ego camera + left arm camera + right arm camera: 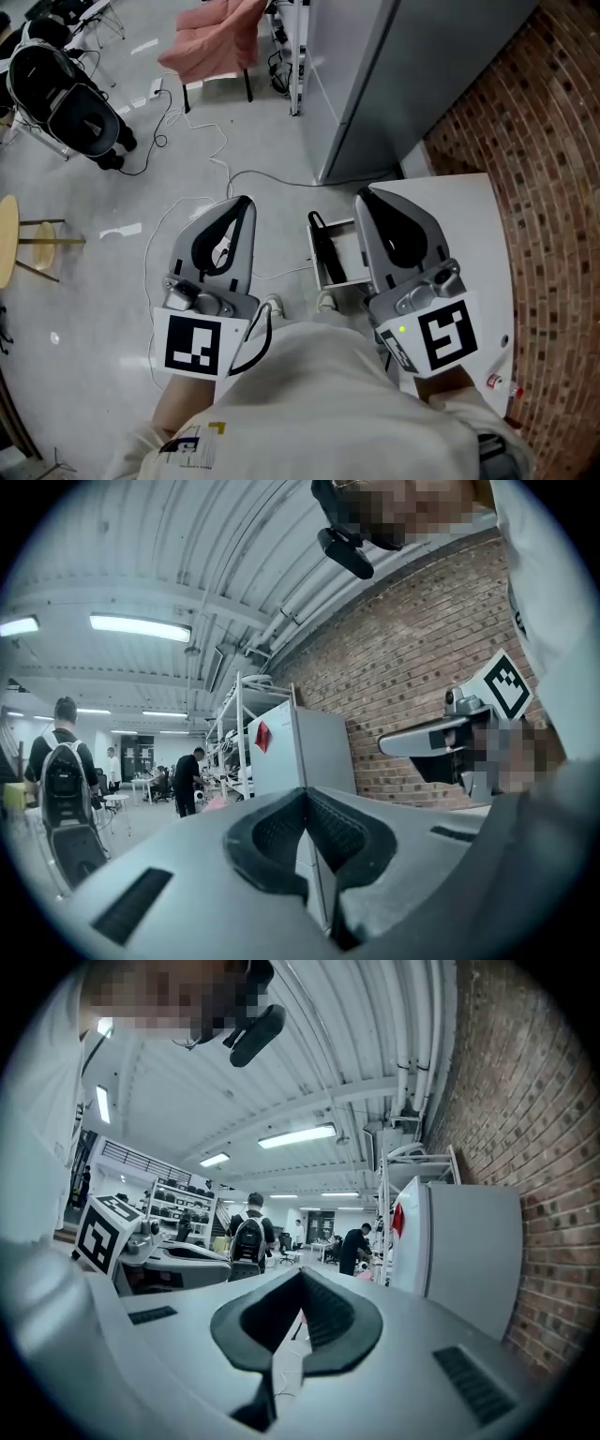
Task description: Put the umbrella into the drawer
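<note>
Brick wall (553, 187) ran down the right side of our head view, beside a white cabinet top (459, 202). We held both tongs level over the grey floor (112, 187). Our left gripper (246, 202) had its jaws pressed together on nothing, and our right gripper (361, 197) was likewise closed and empty. Below and between them the white drawer (349, 255) stood pulled out, and the slim black umbrella (325, 248) lay inside along its left wall.

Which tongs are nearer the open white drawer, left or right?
Right. In the head view the right tongs overlap the right edge of the open white drawer. The left tongs sit clearly apart on its left, over the grey floor.
</note>
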Available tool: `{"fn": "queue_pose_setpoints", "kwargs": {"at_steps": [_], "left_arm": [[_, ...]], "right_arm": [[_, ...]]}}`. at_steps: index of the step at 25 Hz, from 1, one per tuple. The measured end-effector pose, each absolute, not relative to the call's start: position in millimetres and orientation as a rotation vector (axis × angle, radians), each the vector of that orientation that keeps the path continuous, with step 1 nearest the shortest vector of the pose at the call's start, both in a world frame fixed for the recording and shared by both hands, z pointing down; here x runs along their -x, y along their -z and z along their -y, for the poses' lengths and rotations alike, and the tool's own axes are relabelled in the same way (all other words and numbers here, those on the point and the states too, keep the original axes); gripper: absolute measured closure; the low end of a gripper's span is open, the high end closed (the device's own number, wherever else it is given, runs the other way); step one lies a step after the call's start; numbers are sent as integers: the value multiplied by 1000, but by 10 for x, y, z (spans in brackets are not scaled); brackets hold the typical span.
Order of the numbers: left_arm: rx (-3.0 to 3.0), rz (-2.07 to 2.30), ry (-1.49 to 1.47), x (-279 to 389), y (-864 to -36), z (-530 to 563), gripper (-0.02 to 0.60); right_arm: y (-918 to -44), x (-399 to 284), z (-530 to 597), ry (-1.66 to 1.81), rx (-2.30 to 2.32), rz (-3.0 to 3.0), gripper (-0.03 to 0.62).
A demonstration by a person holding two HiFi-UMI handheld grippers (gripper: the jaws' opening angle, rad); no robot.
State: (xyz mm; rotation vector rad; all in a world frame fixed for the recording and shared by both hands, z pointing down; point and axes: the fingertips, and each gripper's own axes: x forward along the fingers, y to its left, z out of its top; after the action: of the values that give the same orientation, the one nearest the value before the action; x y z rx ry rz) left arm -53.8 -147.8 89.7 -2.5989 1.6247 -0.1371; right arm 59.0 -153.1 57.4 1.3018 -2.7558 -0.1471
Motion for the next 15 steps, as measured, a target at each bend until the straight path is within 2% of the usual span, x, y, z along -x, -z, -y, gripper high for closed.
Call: {"fn": "queue_pose_setpoints", "kwargs": {"at_steps": [15], "left_arm": [[2593, -1619, 136, 542, -862, 1431, 574]], "right_arm": [[-520, -659, 1492, 158, -1328, 2750, 586]]}}
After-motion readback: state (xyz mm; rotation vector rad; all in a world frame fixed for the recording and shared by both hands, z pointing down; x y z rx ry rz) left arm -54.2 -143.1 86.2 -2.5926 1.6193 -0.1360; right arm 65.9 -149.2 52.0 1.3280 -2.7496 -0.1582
